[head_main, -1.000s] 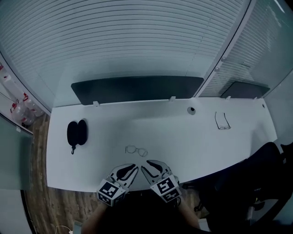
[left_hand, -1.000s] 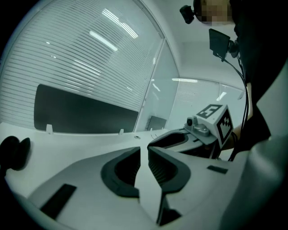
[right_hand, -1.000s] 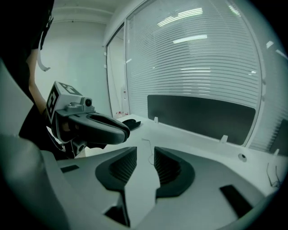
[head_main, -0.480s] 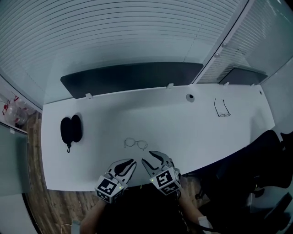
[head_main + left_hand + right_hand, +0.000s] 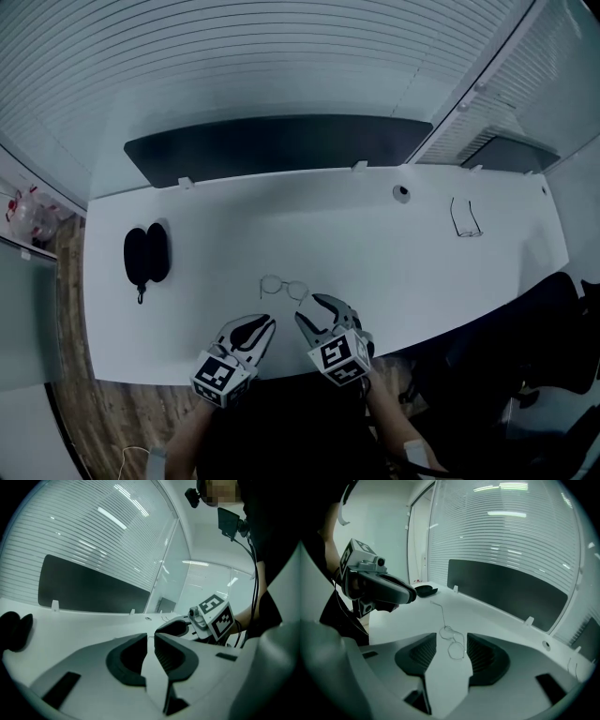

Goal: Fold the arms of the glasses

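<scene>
A pair of thin wire-framed round glasses [image 5: 282,287] lies on a white desk [image 5: 375,262], close to its near edge, with one slim arm stretched out away from the lenses. The right gripper [image 5: 313,308] is just beside them. Its jaws are opening, and the lenses show between the two pads without touching either. The left gripper [image 5: 255,328] sits near the right one, its jaws drawn to a thin slit with nothing between them. A black oval glasses case [image 5: 150,253] rests well apart at the left. A second pair of glasses [image 5: 464,217] lies far right.
</scene>
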`<state>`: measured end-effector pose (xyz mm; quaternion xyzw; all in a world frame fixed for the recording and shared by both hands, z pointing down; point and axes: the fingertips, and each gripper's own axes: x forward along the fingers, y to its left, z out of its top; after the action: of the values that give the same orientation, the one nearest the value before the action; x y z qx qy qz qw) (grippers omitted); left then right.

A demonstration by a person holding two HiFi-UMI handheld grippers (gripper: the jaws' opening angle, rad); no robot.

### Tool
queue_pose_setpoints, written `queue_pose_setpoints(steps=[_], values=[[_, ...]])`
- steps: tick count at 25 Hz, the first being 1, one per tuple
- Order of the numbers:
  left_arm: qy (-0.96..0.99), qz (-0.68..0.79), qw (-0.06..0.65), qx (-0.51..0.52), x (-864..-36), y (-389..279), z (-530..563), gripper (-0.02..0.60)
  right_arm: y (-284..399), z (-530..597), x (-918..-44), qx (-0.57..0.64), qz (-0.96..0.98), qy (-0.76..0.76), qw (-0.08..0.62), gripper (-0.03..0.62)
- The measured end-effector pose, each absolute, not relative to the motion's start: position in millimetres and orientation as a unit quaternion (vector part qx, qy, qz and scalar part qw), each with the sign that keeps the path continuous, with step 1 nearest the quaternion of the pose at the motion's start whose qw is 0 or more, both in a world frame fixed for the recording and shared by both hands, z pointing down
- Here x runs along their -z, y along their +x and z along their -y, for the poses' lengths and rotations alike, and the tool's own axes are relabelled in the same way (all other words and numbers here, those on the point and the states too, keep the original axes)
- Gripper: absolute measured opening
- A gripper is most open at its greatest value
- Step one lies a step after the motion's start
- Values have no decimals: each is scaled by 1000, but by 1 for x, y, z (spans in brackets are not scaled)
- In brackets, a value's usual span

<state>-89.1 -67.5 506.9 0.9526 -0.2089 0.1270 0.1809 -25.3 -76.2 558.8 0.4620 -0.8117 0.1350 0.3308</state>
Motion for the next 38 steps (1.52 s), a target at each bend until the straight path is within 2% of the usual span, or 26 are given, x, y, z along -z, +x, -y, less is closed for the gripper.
queue_pose_setpoints(steps=[10,19,26,38], values=[[947,236,144,-165,-525,-126,117,51,-27,83,-572,-131,809,450,354,201],[945,216,163,-186,-551,-119,131,51,-27,88,-579,-143,804,452,360,199],[948,195,143,-208,-562,-109,140,51,-29,91,-580,-145,802,454,361,198],[955,160,125,-218,-568,-85,142,51,-24,100,-576,-134,795,466,364,115]])
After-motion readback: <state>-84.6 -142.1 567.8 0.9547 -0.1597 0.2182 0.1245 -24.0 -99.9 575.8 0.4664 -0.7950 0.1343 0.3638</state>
